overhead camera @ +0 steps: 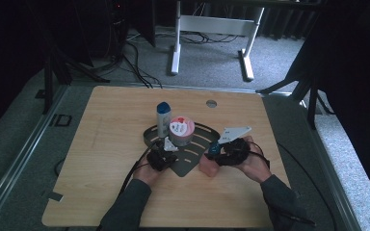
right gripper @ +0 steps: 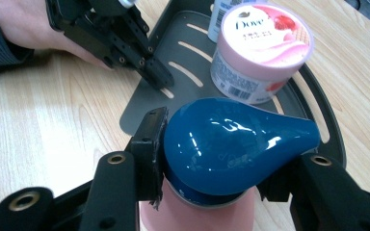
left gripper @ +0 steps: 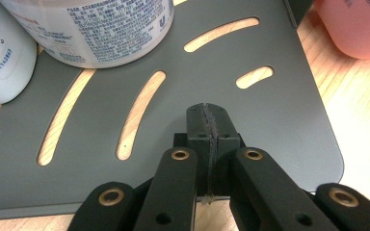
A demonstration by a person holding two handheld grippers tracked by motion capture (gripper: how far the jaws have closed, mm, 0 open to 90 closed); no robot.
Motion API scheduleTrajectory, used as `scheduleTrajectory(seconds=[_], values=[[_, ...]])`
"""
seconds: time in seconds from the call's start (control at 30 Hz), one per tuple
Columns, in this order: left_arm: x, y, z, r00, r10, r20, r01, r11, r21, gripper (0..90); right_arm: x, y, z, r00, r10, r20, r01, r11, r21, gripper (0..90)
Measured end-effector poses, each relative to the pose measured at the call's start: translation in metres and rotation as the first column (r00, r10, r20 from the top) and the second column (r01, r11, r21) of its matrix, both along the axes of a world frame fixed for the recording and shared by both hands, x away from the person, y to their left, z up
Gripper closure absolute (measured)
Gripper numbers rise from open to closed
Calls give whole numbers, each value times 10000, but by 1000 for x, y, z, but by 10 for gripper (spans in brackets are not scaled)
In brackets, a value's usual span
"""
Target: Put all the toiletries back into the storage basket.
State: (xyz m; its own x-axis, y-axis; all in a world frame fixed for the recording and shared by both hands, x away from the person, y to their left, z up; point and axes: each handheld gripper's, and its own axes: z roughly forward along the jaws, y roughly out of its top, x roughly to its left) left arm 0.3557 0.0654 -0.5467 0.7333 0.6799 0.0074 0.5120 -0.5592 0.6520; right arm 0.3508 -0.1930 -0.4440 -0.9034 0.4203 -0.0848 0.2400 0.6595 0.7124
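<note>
A dark grey slotted tray (overhead camera: 192,154) lies mid-table and carries a white bottle with a blue cap (overhead camera: 163,118) and a pink-lidded Dove jar (overhead camera: 181,130). My left gripper (left gripper: 207,120) is shut with nothing between its jaws, its tips low over the tray's (left gripper: 279,120) near part, just short of the jar (left gripper: 96,29). My right gripper (right gripper: 219,159) is shut on the blue cap (right gripper: 236,139) of a pink bottle (right gripper: 197,214), which stands upright on the wood at the tray's right corner (overhead camera: 208,167). The left gripper (right gripper: 149,72) also shows beyond that bottle.
Bare wood surrounds the tray (right gripper: 183,53) on all sides of the table (overhead camera: 106,144). A round grommet hole (overhead camera: 211,103) sits near the far edge. Beyond the table stand a white desk frame (overhead camera: 212,29) and loose cables on the carpet.
</note>
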Motion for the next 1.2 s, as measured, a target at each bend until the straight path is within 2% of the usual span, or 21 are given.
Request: scheduleTrajectory(seconds=[0.33, 1.2], values=[[1, 2, -1, 9999, 38, -94, -40, 9997, -223, 900, -2, 7, 3, 9999, 127, 47, -126, 9999, -42, 530], [1, 3, -1, 9999, 41, -144, -45, 9996, -271, 900, -12, 24, 9, 9972, 746, 11, -746, 9971, 148, 530]])
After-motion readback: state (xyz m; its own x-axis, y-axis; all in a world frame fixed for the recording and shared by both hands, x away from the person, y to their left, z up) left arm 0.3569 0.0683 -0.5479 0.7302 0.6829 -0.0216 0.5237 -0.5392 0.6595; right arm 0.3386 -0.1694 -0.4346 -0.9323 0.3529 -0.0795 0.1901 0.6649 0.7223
